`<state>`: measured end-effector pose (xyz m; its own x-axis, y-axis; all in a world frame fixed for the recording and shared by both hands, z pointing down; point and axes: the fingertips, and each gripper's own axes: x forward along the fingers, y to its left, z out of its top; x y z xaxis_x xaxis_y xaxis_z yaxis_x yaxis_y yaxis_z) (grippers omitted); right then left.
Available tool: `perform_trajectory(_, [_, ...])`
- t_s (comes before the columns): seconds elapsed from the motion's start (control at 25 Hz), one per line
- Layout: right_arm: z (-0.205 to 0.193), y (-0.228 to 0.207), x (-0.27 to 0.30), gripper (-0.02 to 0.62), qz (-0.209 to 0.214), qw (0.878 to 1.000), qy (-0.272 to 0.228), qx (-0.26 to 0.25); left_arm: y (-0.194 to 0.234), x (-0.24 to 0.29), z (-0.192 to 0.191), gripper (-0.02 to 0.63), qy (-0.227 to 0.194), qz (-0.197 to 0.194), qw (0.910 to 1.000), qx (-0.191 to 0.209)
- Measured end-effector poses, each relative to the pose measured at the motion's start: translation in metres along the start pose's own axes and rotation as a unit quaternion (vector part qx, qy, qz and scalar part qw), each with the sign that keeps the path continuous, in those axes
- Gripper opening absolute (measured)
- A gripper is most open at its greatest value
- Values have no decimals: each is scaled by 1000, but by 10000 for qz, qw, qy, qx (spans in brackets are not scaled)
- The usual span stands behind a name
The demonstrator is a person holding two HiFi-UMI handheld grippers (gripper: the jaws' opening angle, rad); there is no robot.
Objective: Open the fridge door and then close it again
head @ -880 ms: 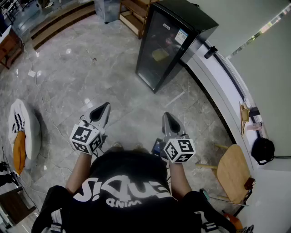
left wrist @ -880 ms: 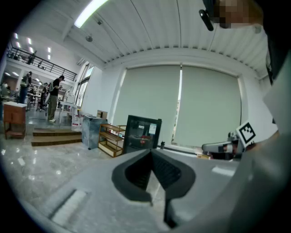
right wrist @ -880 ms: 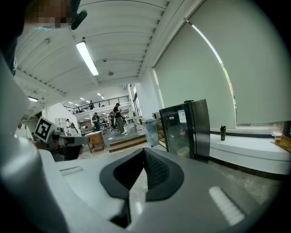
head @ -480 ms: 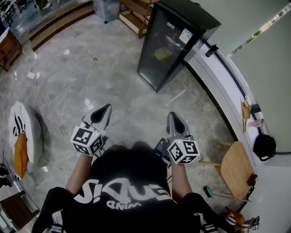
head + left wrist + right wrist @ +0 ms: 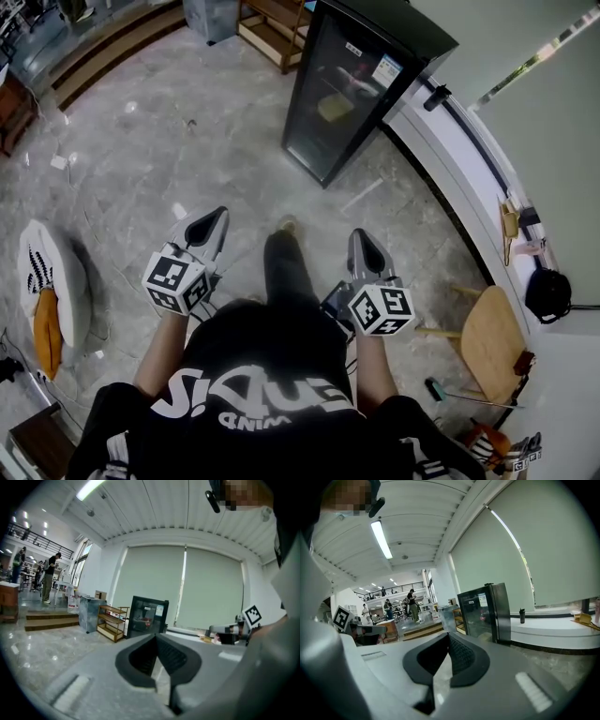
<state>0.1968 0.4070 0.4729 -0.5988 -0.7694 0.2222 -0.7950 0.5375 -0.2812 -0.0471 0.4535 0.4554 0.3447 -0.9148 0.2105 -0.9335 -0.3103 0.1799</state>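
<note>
The black fridge (image 5: 352, 89) with a glass door stands shut on the floor ahead, by the curved white ledge. It also shows in the left gripper view (image 5: 147, 616) and the right gripper view (image 5: 485, 611), some way off. My left gripper (image 5: 214, 217) and right gripper (image 5: 364, 239) are held out in front of the person's body, well short of the fridge. Both point towards it. The jaws of the left gripper (image 5: 156, 637) meet at the tips with nothing between them. The right gripper (image 5: 448, 637) looks the same, shut and empty.
The person's leg (image 5: 286, 267) steps forward between the grippers. A wooden shelf (image 5: 272, 28) stands left of the fridge, steps (image 5: 112, 47) at far left. A wooden chair (image 5: 487, 352) is at the right, a white cushion (image 5: 47, 281) on the floor at left.
The person has stepped forward: a leg and shoe now show between the grippers, and the fridge has drawn slightly nearer. Both grippers have stayed shut and level.
</note>
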Motion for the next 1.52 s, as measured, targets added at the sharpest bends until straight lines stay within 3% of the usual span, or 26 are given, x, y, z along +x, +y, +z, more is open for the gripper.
perform_trajectory(0.48, [30, -39, 127, -3, 107, 9999, 6, -24, 79, 103, 33, 0, -99, 20, 9999, -36])
perform_trajectory(0.84, [102, -85, 240, -3, 325, 9994, -7, -83, 135, 210, 92, 0, -112, 135, 9998, -83])
perform_trajectory(1.12, [140, -126, 319, -3, 515, 9983, 37, -275, 163, 305, 129, 0, -94, 177, 9998, -7])
perform_trajectory(1.52, [159, -153, 377, -3, 643, 9976, 166, -183, 181, 371, 150, 0, 3, 74, 10000, 33])
